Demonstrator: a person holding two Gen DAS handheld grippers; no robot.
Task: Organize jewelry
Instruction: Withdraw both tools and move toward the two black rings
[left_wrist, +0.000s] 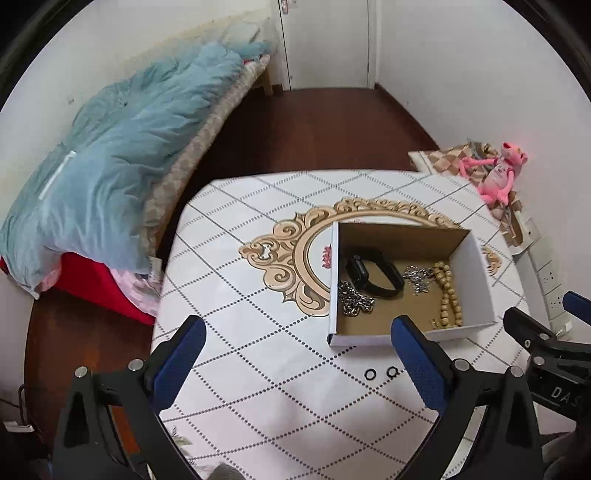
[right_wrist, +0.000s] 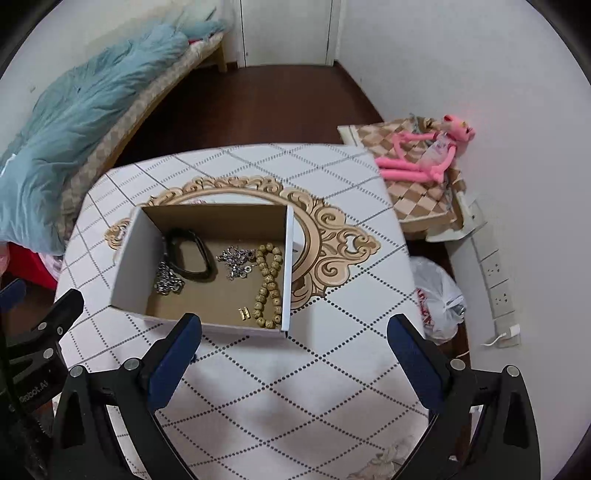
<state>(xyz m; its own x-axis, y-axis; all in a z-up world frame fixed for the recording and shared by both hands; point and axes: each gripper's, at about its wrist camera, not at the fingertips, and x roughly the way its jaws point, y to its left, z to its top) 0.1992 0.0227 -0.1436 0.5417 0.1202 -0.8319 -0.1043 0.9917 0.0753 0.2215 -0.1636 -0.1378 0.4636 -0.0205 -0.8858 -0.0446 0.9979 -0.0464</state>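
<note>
Both the left gripper (left_wrist: 297, 341) and right gripper (right_wrist: 293, 338) hung released and empty over the table (left_wrist: 258, 387) as two black rings (left_wrist: 380, 373) (at the box's (left_wrist: 476, 254) six o'clock) likely awaited pinching.

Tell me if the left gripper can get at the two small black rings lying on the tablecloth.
Probably yes: the two small black rings lie bare on the tablecloth outside the cardboard box, ahead of the open left gripper.
</note>
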